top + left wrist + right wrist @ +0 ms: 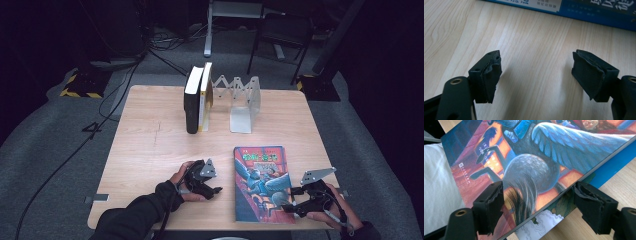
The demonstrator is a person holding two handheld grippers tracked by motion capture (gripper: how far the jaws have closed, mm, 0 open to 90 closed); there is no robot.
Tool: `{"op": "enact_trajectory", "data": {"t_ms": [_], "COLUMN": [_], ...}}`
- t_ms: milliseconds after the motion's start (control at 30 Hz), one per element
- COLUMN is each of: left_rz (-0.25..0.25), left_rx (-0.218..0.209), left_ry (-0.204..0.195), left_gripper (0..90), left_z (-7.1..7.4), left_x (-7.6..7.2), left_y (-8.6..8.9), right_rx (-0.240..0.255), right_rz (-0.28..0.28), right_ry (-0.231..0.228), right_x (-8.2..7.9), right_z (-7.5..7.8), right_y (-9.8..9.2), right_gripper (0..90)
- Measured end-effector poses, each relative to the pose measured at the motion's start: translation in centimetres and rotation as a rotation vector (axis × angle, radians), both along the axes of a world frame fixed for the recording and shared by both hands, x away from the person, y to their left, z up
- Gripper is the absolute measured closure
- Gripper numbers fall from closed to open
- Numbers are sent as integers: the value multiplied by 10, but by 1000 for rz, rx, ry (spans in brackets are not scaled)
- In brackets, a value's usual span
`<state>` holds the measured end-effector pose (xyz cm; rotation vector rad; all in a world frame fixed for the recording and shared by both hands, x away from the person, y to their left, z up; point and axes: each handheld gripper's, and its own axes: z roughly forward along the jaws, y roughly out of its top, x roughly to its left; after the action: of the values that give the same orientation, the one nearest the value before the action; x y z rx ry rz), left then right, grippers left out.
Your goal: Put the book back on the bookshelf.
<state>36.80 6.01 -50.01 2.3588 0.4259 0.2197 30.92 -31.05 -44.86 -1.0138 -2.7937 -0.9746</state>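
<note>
wooden table point(150, 145) seen from above, set on a grey carpeted floor in a dim room. at the far middle of the table two books stand upright side by side, a black book point(192, 100) on the left and a yellow-and-white book point(205, 95) touching its right side. just to their right is a white folding bookend point(242, 102) with a zigzag lattice, its upright plate standing a little apart from the books.

near the front edge, left of centre, a hand in a dark sleeve holds the left gripper point(212, 186), which lies low over bare wood and points right, toward a large picture book. in the left gripper view its two black padded jaws stand well apart with nothing but pale wood grain between them; the blue edge of the picture book point(596, 15) runs along the top of that view, close ahead but not touched.

the picture book point(261, 182) lies flat, cover up, at the front right of the table, showing a blue winged creature on an orange and red ground. its near edge reaches the front edge of the table.

at the far right a second hand holds the right gripper point(289, 200) at the book's lower right corner. in the right gripper view point(537, 202) its jaws are spread wide. the book's front cover point(529, 170) is raised at this corner and runs slantwise between the pads, with an inner page and the blue back cover visible beneath it. neither pad presses on the cover.
</note>
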Motion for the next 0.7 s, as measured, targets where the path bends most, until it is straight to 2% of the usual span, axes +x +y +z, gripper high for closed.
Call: {"op": "enact_trajectory", "data": {"t_ms": [133,267,367,567,700], "left_rz": [-5,-5,-2,2,8], "left_rx": [-20,-29,-25,-29,-28], "left_ry": [7,16,12,5,0], "left_gripper": [234,232,233,234,237], "left_z": [-2,-3,-2,-3,-2], "left_x": [8,15,15,17,20], "left_y": [-9,-15,-17,-21,-23], "right_rx": [12,-2,-5,-11,9], "right_rz": [-3,3,0,23,28], "right_ry": [-22,-52,-97,-145,-143], "right_x": [0,0,-1,-1,4], "right_z": [-1,0,3,4,2], "right_y": [1,6,8,11,11], "right_gripper": [253,263,334,341,339]}}
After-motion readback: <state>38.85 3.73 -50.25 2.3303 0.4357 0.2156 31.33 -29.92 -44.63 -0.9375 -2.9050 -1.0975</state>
